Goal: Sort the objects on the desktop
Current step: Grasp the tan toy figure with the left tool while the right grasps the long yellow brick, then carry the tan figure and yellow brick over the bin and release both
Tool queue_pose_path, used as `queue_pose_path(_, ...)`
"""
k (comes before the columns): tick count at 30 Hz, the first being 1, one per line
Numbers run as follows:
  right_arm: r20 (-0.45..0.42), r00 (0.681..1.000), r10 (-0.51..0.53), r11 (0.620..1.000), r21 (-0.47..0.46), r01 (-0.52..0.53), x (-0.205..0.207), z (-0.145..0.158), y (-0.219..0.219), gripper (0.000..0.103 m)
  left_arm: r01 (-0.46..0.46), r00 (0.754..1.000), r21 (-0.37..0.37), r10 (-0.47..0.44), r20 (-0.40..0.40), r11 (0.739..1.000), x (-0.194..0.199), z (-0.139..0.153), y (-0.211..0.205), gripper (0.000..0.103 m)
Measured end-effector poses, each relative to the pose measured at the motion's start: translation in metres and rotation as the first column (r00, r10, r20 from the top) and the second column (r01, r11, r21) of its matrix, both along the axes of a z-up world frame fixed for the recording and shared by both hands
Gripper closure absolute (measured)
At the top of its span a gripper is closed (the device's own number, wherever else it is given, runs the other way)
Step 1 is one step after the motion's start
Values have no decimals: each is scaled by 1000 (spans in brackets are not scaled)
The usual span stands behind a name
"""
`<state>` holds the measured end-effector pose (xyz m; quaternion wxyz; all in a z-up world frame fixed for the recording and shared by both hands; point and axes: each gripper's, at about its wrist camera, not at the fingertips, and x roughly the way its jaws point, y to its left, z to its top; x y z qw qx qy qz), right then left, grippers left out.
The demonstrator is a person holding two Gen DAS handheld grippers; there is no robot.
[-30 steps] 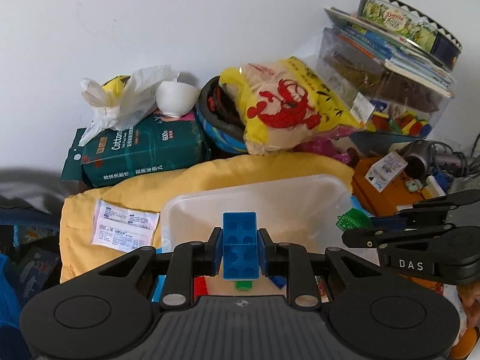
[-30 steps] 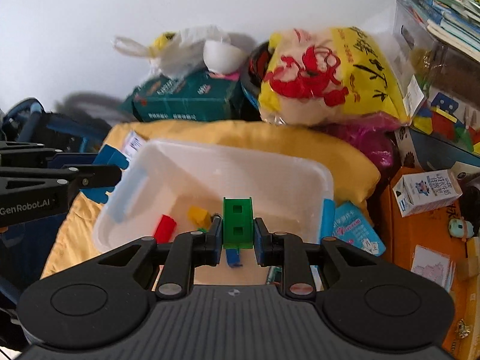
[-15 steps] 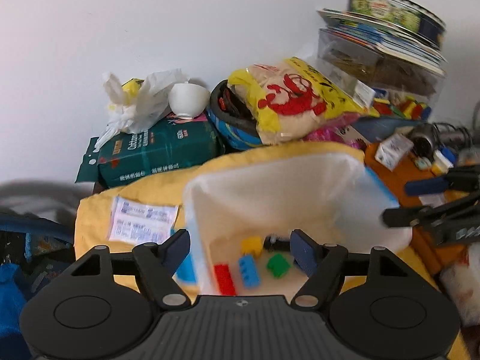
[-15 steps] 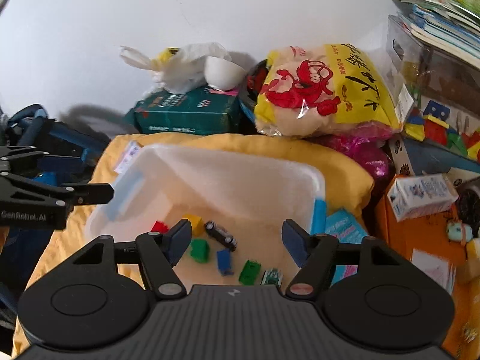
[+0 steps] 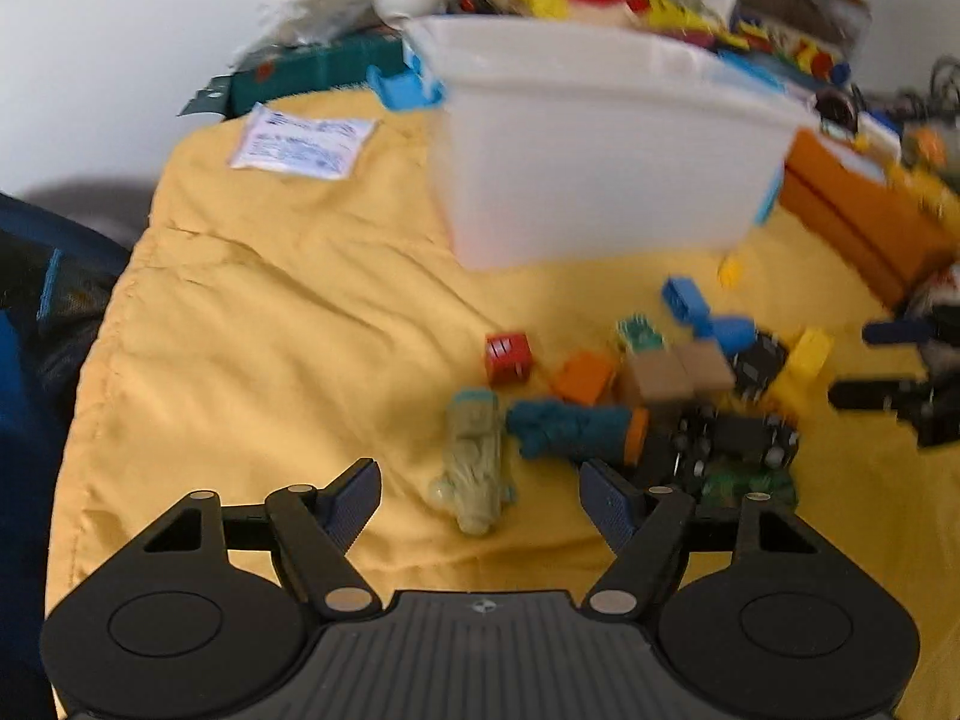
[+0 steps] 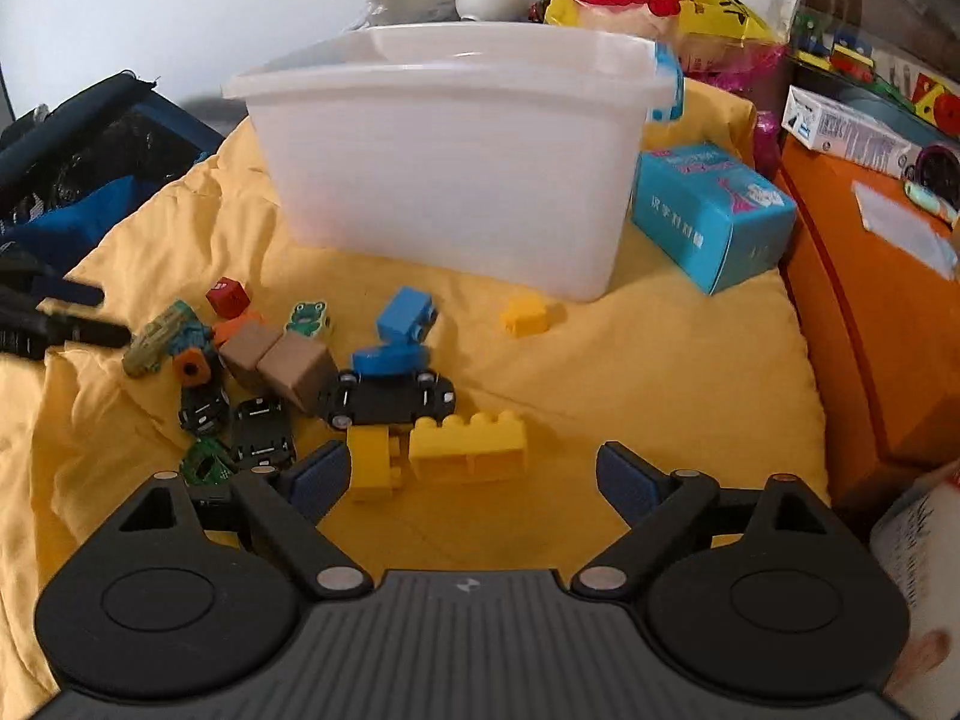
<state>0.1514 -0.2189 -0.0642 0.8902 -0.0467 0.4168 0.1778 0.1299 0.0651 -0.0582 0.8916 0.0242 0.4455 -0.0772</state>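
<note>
Fingers of the left gripper (image 5: 480,495) stand wide and empty; the right gripper (image 6: 474,474) is opening, holding nothing, over a wrinkled yellow cloth (image 6: 630,372). Toy blocks and cars (image 6: 396,396) lie scattered just ahead, before a white plastic bin (image 6: 456,168). Clutter lines the white wall (image 6: 150,6).

My toys lie heaped on the yellow cloth (image 6: 660,372) before the white bin (image 6: 456,168): yellow bricks (image 6: 468,447), black car (image 6: 390,399), blue brick (image 6: 405,312), brown blocks (image 6: 282,360).
</note>
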Motion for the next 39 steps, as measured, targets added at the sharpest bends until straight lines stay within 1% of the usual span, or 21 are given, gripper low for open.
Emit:
queue_pose_path(2,-8,1000,-7,1000,9,7,1,-3,0,11,1,1000,18,-1,-5,1000,3,-6,-5,28)
queue_pose_path(4,-8,1000,-7,1000,-5,7,4,-7,3,13,-2,1000,21,2,-4,1000,7,-10,-7,31)
queue_pose_path(5,-6,1000,-5,1000,-9,5,2,-8,2,16,2,1000,19,-2,-3,1000,9,-12,-8,36)
queue_pose_path(6,-4,1000,-5,1000,-18,5,5,-9,4,19,8,1000,19,-8,-5,1000,12,-14,-9,44)
queue_pose_path(8,-10,1000,-10,1000,-30,10,6,-13,4,29,5,1000,21,-5,1,1000,14,-18,-11,50)
queue_pose_path(10,-23,1000,-15,1000,-21,14,11,-15,4,30,-1,1000,32,1,5,999,17,-20,-12,50)
queue_pose_path(13,-24,1000,-20,1000,-23,19,14,-18,6,33,11,1000,49,-11,-2,999,16,-25,-15,53)
queue_pose_path(15,-39,999,-31,1000,-2,31,18,-18,4,44,32,999,39,-32,9,999,14,-24,-16,68)
queue_pose_path(16,-53,998,-31,1000,4,31,20,-18,3,49,38,999,36,-39,13,999,13,-23,-17,68)
queue_pose_path(20,-54,998,-17,1000,15,18,15,-15,-1,50,58,998,37,-60,32,998,5,-17,-16,68)
queue_pose_path(22,-40,999,-32,999,31,33,9,-10,-6,49,54,998,18,-55,41,998,1,-11,-12,68)
queue_pose_path(24,-25,998,-58,996,61,59,2,-3,-14,49,39,998,5,-40,49,999,-4,0,-8,68)
queue_pose_path(27,-13,996,-84,991,107,85,-8,13,-24,49,12,998,-49,-9,60,999,-11,23,-2,68)
queue_pose_path(30,38,995,-96,987,135,90,-17,36,-29,49,4,994,-64,3,111,998,-13,54,-6,68)
queue_pose_path(31,57,993,-103,986,135,94,-17,43,-29,49,0,991,-80,11,131,997,-10,66,-7,68)
queue_pose_path(34,100,985,-137,976,182,118,-13,69,-33,49,8,983,-108,12,182,994,0,95,-14,68)
queue_pose_path(36,130,981,-142,973,199,115,-7,86,-31,49,18,977,-127,9,211,992,9,114,-20,68)
queue_pose_path(39,169,977,-131,974,203,95,10,112,-23,49,22,968,-120,9,250,993,26,136,-28,68)
